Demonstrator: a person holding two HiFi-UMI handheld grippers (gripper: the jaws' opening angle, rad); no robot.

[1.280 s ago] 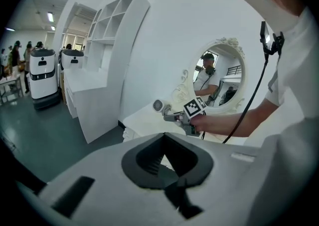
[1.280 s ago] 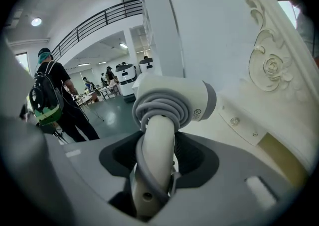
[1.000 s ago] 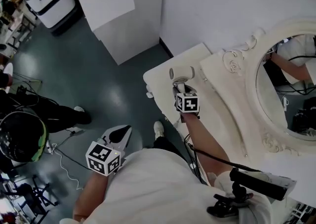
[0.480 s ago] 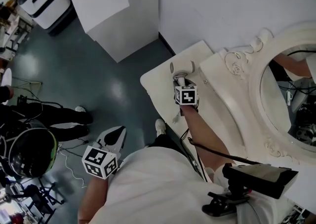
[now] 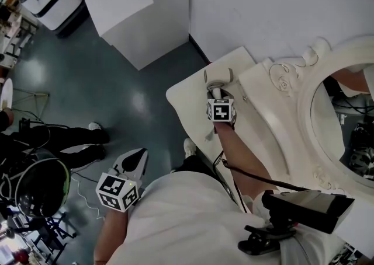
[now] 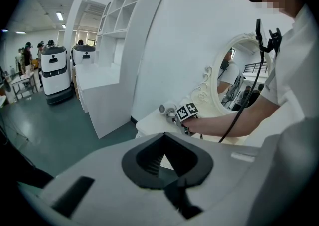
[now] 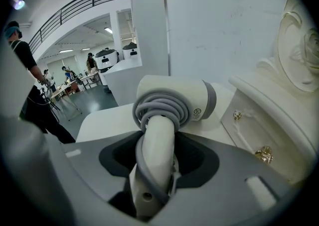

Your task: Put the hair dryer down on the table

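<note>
**Q:** Head view: what is obscured?
**A:** The right gripper (image 5: 215, 93) and its marker cube (image 5: 220, 110) cover most of the handle of the hair dryer (image 5: 217, 75). Contact between the dryer and the table (image 5: 186, 103) cannot be determined. The left gripper (image 5: 142, 156) is off the table, at 8 o'clock from the dryer, over the floor (image 5: 87, 83).

**Q:** Orientation in that view?
**A:** The barrel axis runs from 9 to 3 o'clock. The handle runs toward 6 o'clock, into the jaws. The dryer is over the table, at 9 o'clock from the mirror frame (image 5: 280, 77).

**Q:** Left gripper view?
**A:** The left gripper (image 6: 172, 182) has its jaws drawn together with nothing between them. The hair dryer (image 6: 165, 109) appears small at 12 o'clock, partly behind the cube. Its outlet end cannot be identified.

**Q:** Right gripper view?
**A:** The right gripper (image 7: 154, 170) is clamped on the handle, which has the grey cord (image 7: 159, 108) wound around it. The handle base is cut off at 6 o'clock. The barrel (image 7: 172, 98) lies crosswise, 9 to 3 o'clock, with a grey band at the 3 o'clock end. It is over the table (image 7: 102, 120). The underside of the dryer is hidden.
</note>
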